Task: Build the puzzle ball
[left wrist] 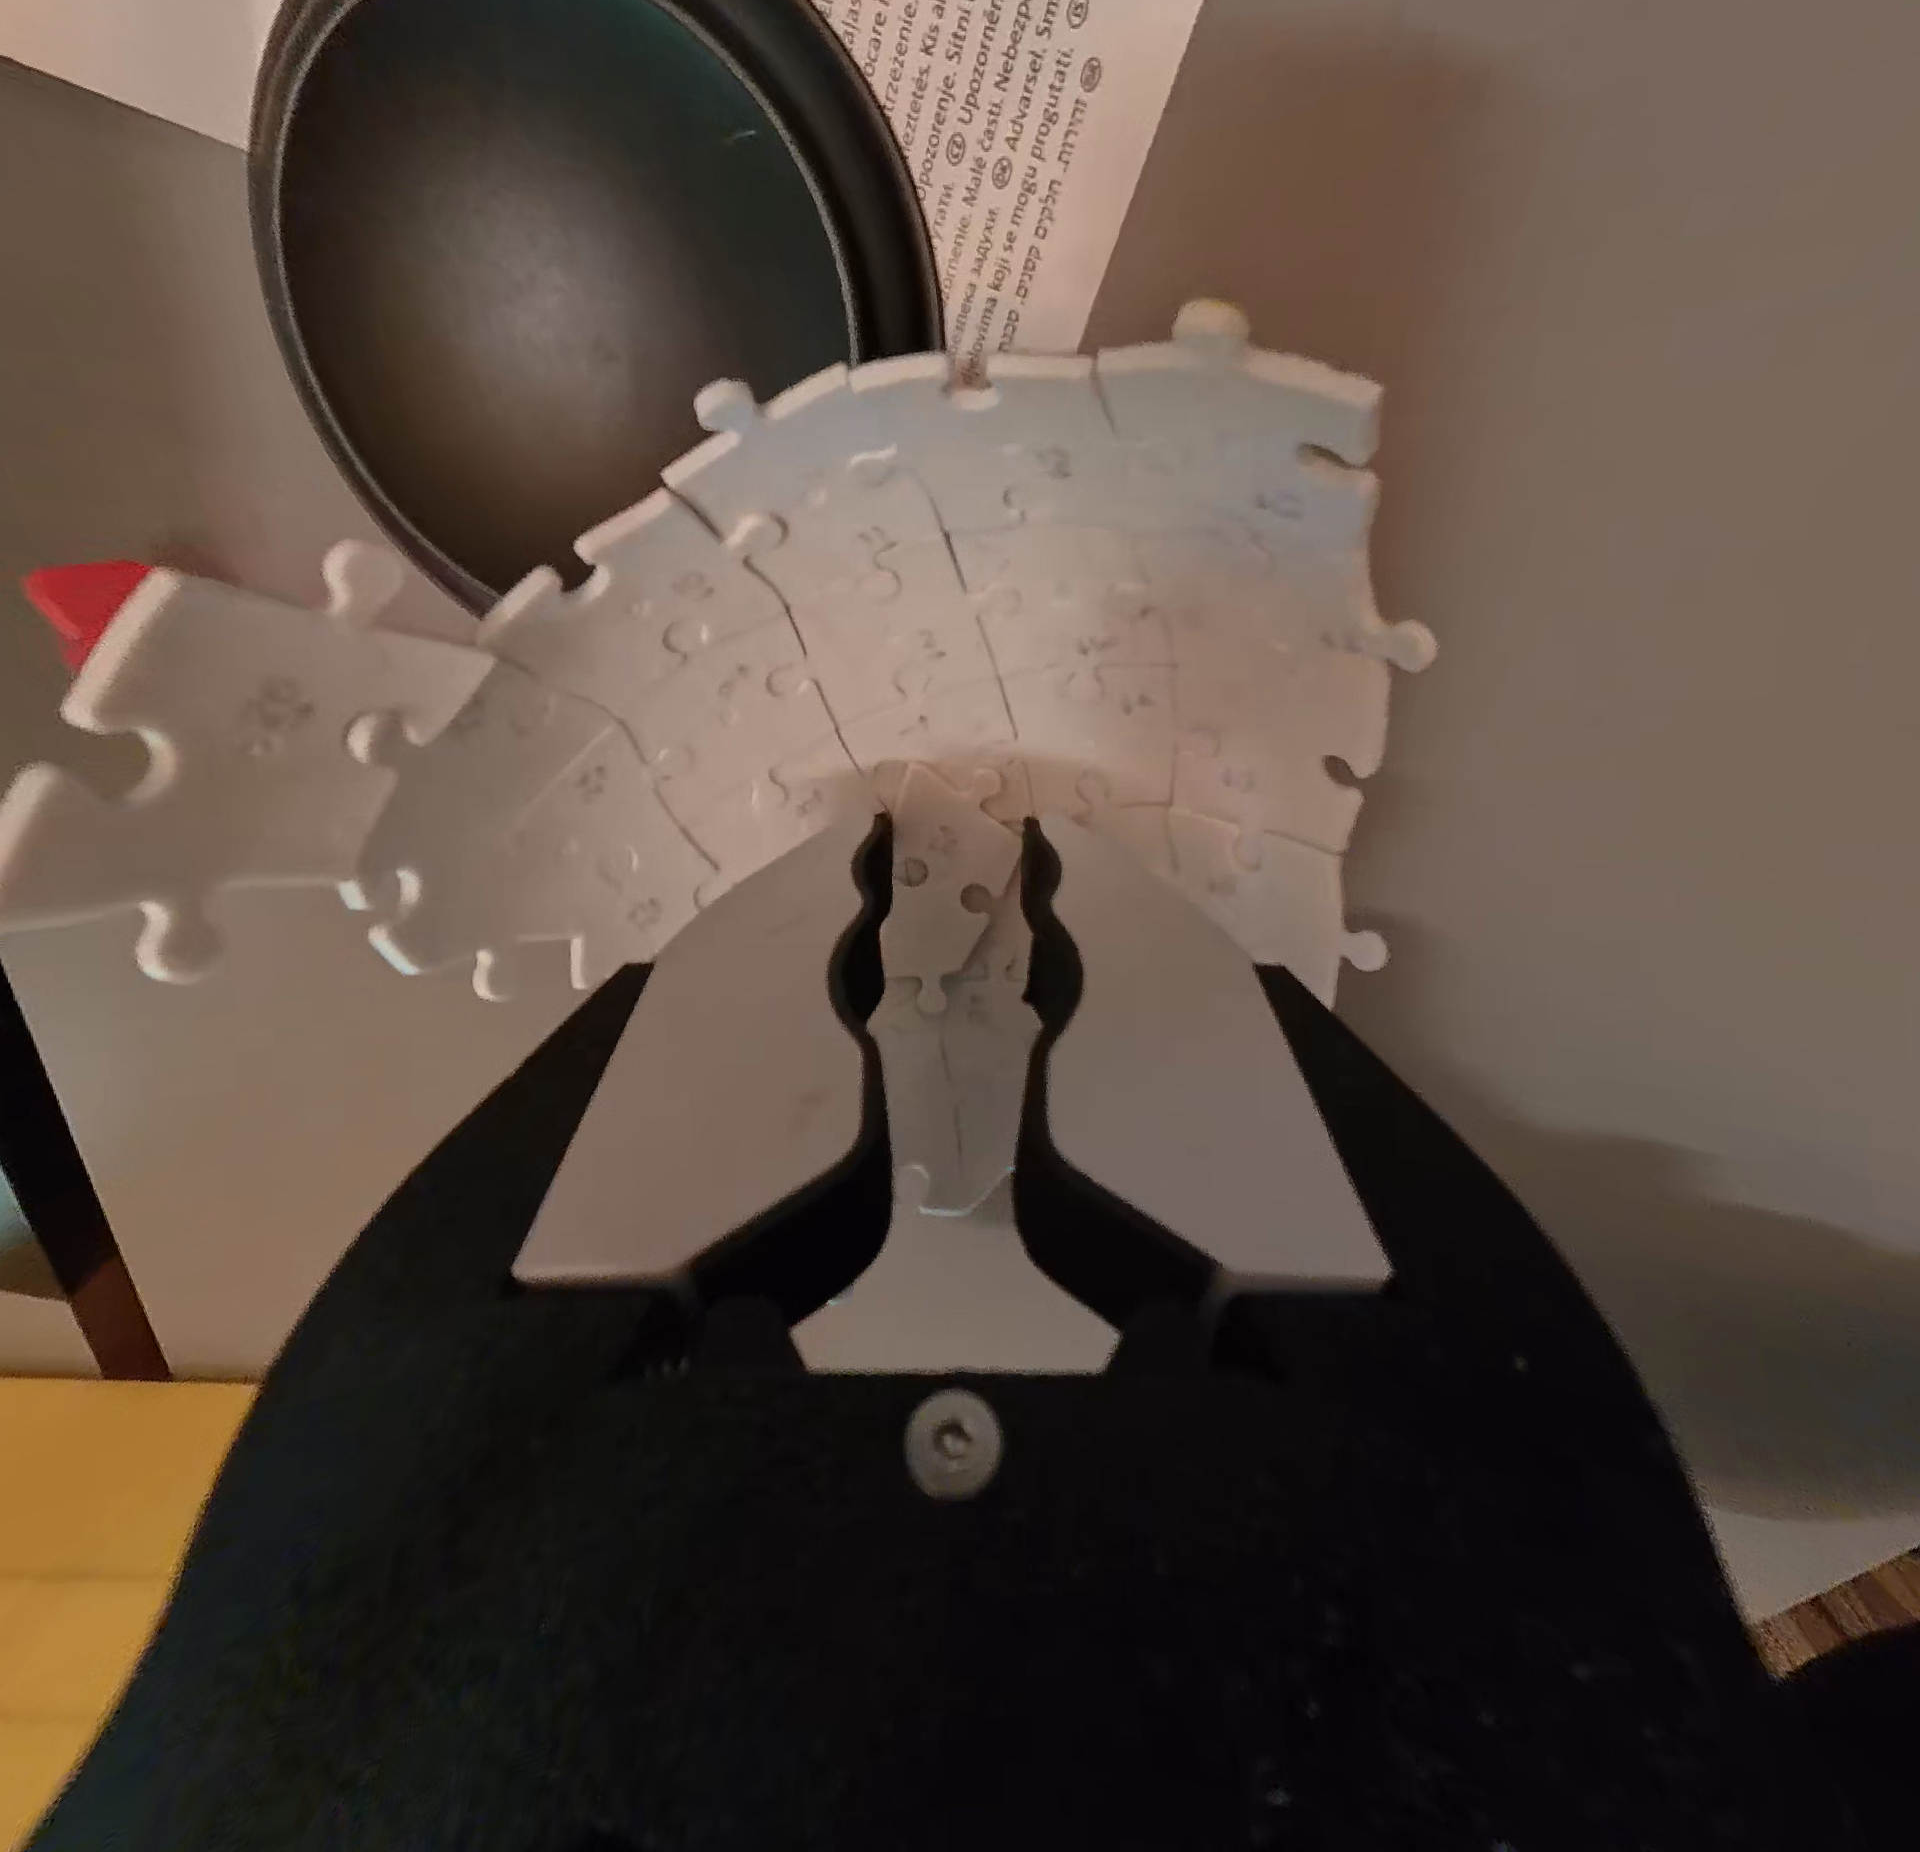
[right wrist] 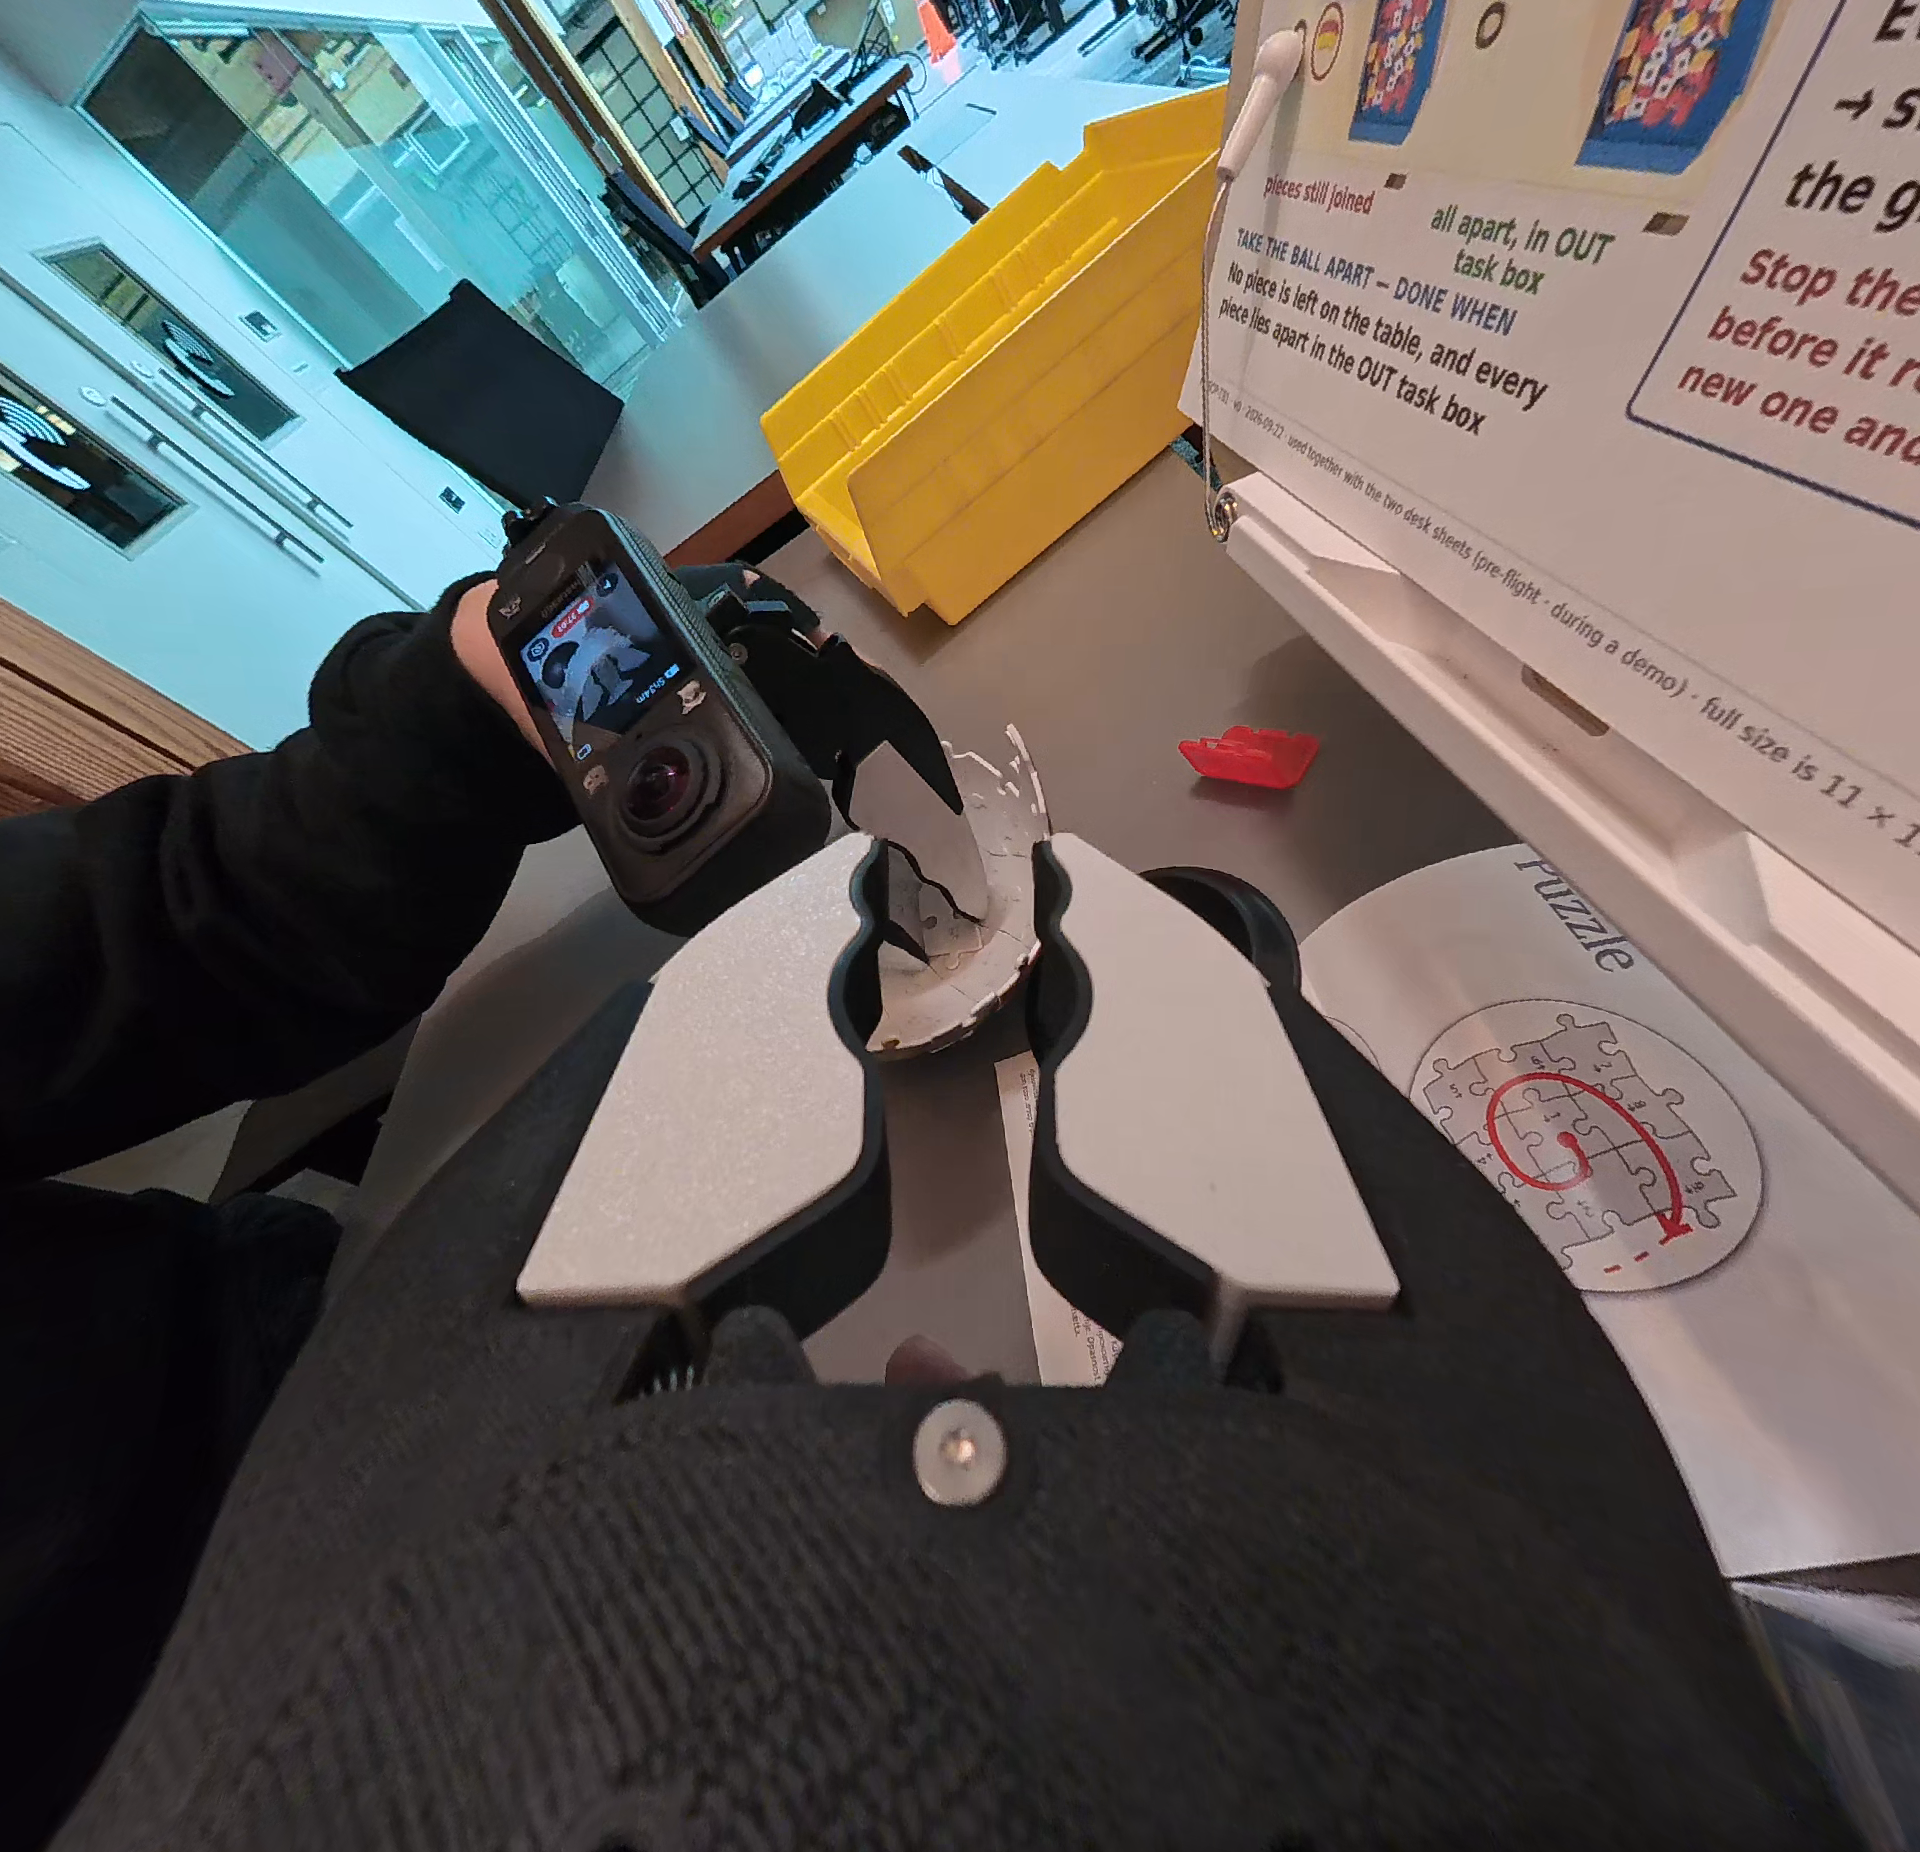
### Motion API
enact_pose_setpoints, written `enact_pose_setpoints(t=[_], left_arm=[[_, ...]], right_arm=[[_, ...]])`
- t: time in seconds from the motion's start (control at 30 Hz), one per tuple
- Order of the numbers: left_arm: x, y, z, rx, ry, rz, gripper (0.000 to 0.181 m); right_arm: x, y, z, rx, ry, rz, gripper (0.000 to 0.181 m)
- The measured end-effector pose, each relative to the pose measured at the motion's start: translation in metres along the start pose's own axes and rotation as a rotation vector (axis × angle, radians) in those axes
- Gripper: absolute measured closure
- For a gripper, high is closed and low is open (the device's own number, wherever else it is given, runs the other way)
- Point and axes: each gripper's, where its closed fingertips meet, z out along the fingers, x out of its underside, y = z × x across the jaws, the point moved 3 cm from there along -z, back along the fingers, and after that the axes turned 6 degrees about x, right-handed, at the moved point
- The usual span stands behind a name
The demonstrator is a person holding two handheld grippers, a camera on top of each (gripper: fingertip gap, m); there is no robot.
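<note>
White plastic is all you hold: your left gripper (left wrist: pixel 954 836) pinches the inner edge of the curved shell (left wrist: pixel 1039 597), fingers clamped on it, above the black bowl (left wrist: pixel 540 244). Your right gripper (right wrist: pixel 954 955) closes around the same shell's lower rim (right wrist: pixel 961 992); whether it truly grips, you cannot tell. Two grips can flex the seams, so twisting may pop pieces loose. Beyond the bowl, the overhanging end piece (left wrist: pixel 249 742) looks likeliest to drop.
</note>
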Motion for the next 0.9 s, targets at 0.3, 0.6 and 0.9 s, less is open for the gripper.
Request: enact_pose_setpoints(t=[0.3, 0.6, 0.9], left_arm=[[-0.0011, 0.0032, -0.0001, -0.021, -0.023, -0.011, 0.159], [-0.0005, 0.0054, -0.0072, -0.049, -0.048, -0.014, 0.159], [-0.0011, 0.0002, -0.0008, -0.023, -0.012, 0.028, 0.151]], right_arm=[[-0.0009, -0.0009, -0.0023, 0.003, -0.007, 0.002, 0.154], [0.0004, -0.0016, -0.0019, 0.004, 0.001, 0.004, 0.154], [0.0016, -0.0023, -0.0008, 0.005, 0.007, 0.005, 0.154]])
